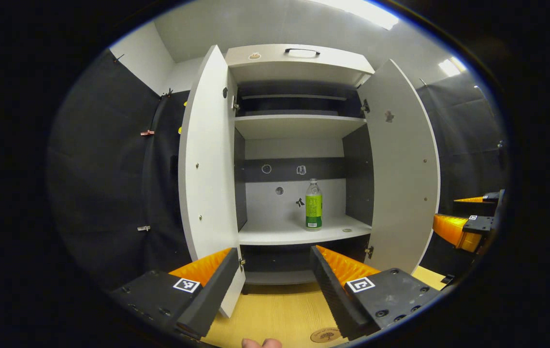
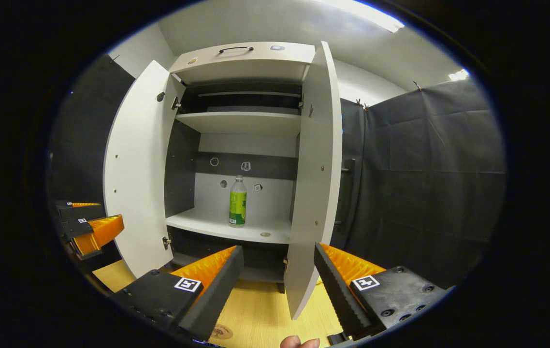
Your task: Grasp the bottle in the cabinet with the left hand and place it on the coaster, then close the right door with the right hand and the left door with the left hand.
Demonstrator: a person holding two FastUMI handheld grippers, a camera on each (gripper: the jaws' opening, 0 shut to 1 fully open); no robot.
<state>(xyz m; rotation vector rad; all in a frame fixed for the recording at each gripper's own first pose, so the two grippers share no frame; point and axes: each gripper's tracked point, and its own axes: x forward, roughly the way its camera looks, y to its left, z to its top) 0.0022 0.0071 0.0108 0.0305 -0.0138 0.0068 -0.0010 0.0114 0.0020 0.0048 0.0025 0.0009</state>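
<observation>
I see the cabinet [image 1: 299, 58] standing on the wooden tabletop [image 1: 275, 314] with both doors swung wide. In the left gripper view the left door [image 1: 207, 169] hangs open on one side and the right door [image 1: 403, 164] on the other; in the right gripper view the right door [image 2: 316, 183] sits edge-on just past my right gripper. The bottle [image 1: 313, 205] stands upright on the middle shelf [image 1: 299, 232], toward the back, apart from both side walls; I see it in the right gripper view as well [image 2: 238, 203]. My left gripper [image 1: 272, 278] is spread open and holds nothing, well short of the shelf. My right gripper [image 2: 277, 280] is likewise spread open and empty, in front of the cabinet. The coaster [image 1: 325, 334] lies flat on the tabletop at the near edge, just below my left gripper's fingers.
</observation>
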